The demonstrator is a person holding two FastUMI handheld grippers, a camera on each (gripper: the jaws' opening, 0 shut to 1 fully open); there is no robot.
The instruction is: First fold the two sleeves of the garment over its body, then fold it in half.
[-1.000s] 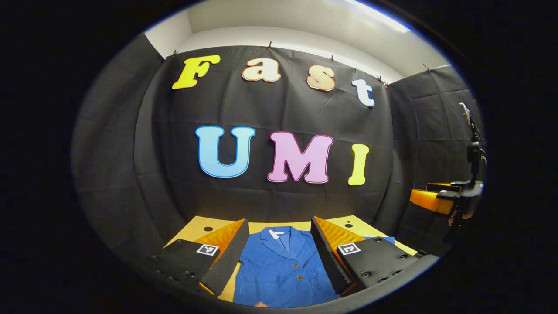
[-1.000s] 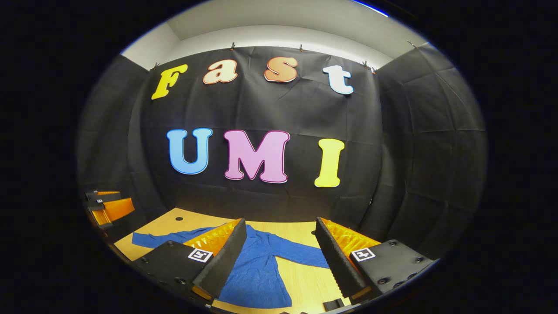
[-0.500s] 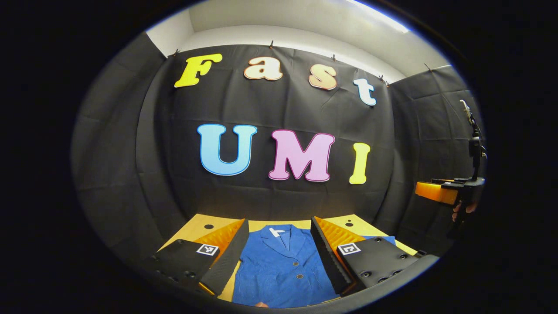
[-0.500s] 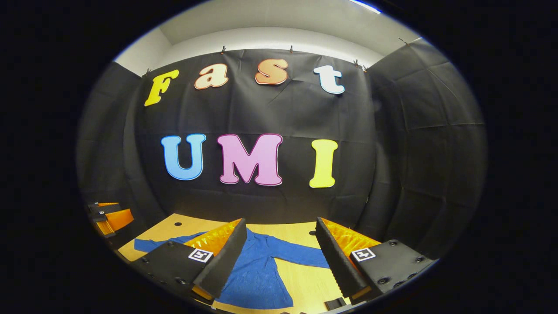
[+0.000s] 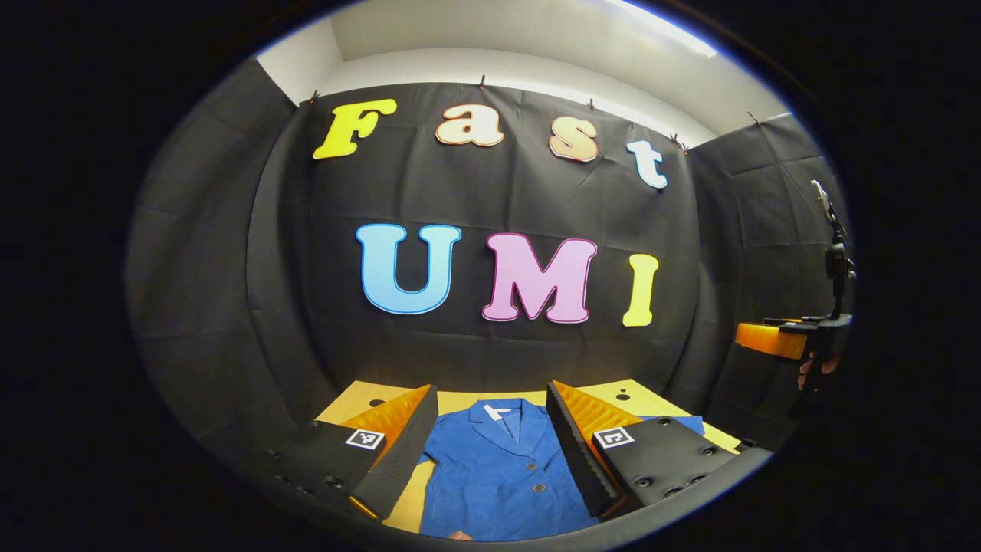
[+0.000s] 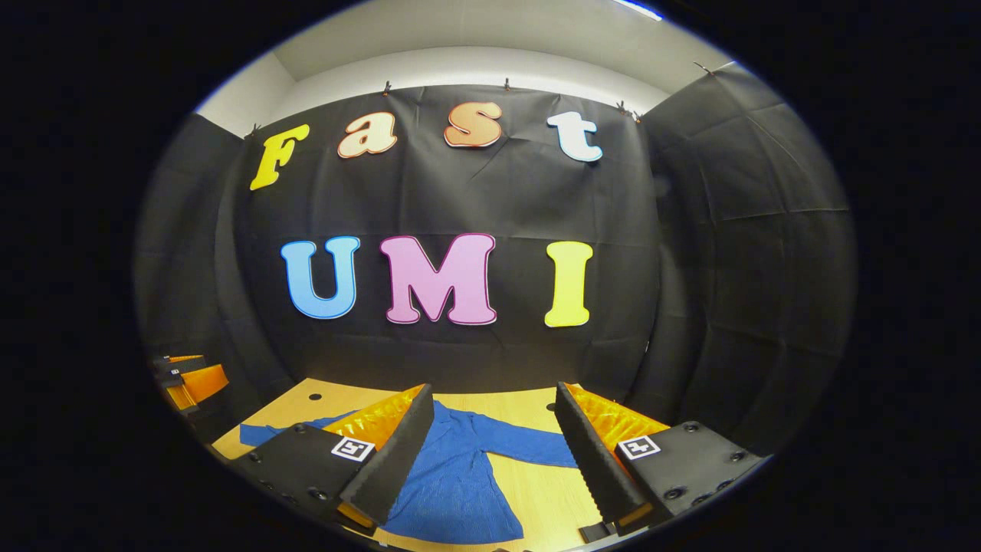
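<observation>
A blue button-up garment (image 5: pixel 498 475) lies flat on the wooden table (image 5: pixel 360 402), collar toward the far wall. In the right gripper view the garment (image 6: pixel 460 479) has both sleeves spread out sideways, the right sleeve (image 6: pixel 521 448) and the left sleeve (image 6: pixel 260 433). My left gripper (image 5: pixel 490 452) hovers open above the garment's chest, nothing between its fingers. My right gripper (image 6: pixel 494 452) is open too, above the garment's right side. The right gripper (image 5: pixel 789 341) and the hand holding it also show at the far right of the left gripper view. The left gripper (image 6: pixel 188 379) shows at the left of the right gripper view.
Black cloth walls close the booth on three sides behind the table. The table top (image 6: pixel 529 406) has small dark holes (image 6: pixel 315 397) near its far corners. A small black object (image 6: pixel 594 530) sits at the table's near edge.
Both views have shifted slightly; the left gripper has drifted a little, and the garment sits a touch lower in its view. Both grippers stay open and the garment has not moved.
</observation>
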